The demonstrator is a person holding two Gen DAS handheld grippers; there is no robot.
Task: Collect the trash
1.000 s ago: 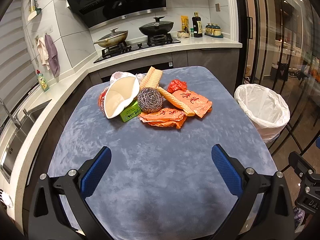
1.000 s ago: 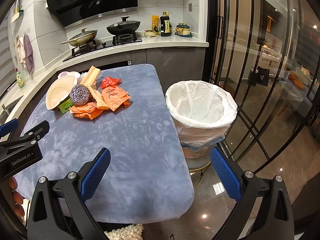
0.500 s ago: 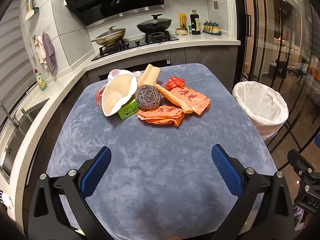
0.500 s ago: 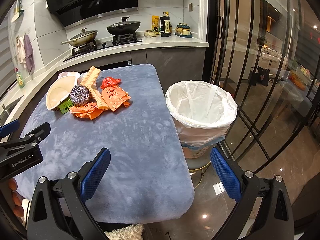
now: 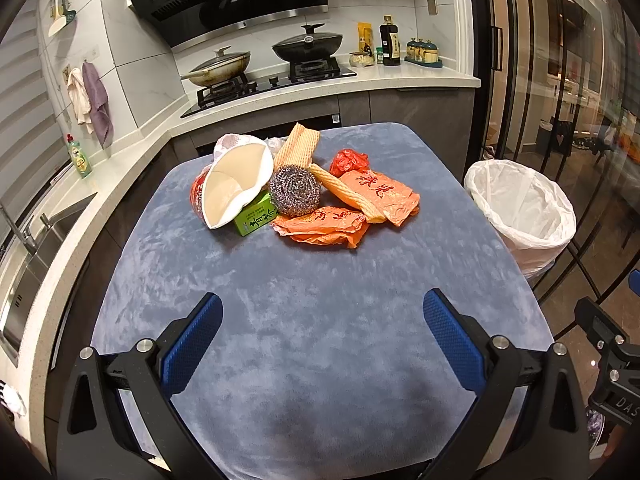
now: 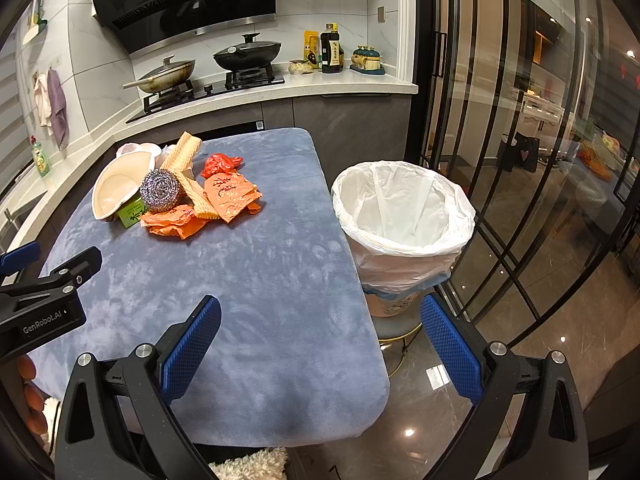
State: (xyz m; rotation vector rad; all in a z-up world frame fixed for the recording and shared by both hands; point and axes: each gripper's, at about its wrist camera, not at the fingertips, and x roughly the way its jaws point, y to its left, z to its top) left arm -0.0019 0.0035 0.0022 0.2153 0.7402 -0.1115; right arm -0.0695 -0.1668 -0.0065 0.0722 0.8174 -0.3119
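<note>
Advancing slightly, I bring the left gripper [image 5: 322, 344] nearer the trash pile [image 5: 304, 196]; both it and the right gripper [image 6: 320, 344] have fingers spread, empty; bin [image 6: 404, 224] unfilled.

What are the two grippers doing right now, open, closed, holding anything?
Left gripper: open, holding nothing, above the table.
Right gripper: open, holding nothing.

A heap of trash [image 5: 304, 196] lies on the far table [image 5: 320, 320]; the white-lined bin [image 6: 404, 220] stands empty beside it.
</note>
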